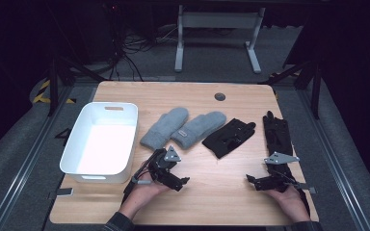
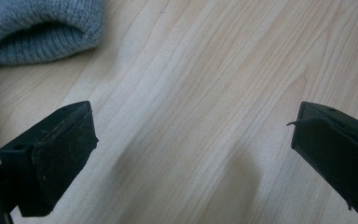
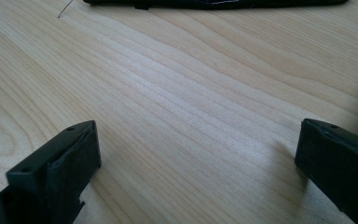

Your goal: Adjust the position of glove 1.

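Four handwear items lie in a row across the wooden table (image 1: 212,202): two grey knit mittens (image 1: 165,127) (image 1: 200,127) and two black gloves (image 1: 229,137) (image 1: 276,132). My left gripper (image 1: 182,184) rests low near the front, just below the left mitten, jaws wide apart over bare wood. In the left gripper view (image 2: 191,158) a grey mitten's cuff (image 2: 37,28) lies at the top left, apart from the jaws. My right gripper (image 1: 251,183) sits at the front right, below the right glove, open and holding nothing. In the right gripper view (image 3: 196,168) a black glove's edge (image 3: 214,3) lies far ahead.
A white plastic bin (image 1: 73,149) stands on the left of the table with nothing visible inside. A round grommet (image 1: 219,96) sits near the far edge. Bare wood spreads between the two grippers. Table legs and cables show on the floor beyond.
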Demonstrator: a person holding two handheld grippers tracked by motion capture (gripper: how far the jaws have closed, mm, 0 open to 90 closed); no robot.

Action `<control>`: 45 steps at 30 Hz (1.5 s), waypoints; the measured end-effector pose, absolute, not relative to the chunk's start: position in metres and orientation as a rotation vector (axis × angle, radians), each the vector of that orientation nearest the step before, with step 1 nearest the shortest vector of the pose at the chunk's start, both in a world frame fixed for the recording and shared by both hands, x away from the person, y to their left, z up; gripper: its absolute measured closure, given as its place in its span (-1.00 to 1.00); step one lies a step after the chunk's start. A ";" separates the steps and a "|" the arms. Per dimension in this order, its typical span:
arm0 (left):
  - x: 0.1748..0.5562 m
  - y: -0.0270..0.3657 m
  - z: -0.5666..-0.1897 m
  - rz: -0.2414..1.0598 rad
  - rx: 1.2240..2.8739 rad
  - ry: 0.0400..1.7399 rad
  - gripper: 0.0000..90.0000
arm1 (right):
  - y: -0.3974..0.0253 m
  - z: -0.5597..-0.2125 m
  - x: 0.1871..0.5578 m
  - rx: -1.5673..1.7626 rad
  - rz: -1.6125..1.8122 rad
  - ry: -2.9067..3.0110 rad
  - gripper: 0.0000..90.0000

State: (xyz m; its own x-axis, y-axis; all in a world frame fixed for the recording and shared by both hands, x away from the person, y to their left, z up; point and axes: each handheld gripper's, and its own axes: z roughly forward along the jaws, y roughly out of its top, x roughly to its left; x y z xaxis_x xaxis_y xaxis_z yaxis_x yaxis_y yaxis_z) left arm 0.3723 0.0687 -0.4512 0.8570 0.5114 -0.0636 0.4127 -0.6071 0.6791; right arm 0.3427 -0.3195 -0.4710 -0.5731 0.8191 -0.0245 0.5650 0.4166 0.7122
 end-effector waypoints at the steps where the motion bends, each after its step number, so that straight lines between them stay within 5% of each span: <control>1: 0.372 0.069 -0.451 0.177 2.304 0.666 -0.99 | -0.320 -0.471 0.343 1.187 0.949 2.307 -0.99; 45: 0.439 0.052 -0.403 0.206 2.265 0.694 -0.91 | -0.319 -0.471 0.342 1.176 0.951 2.317 -0.99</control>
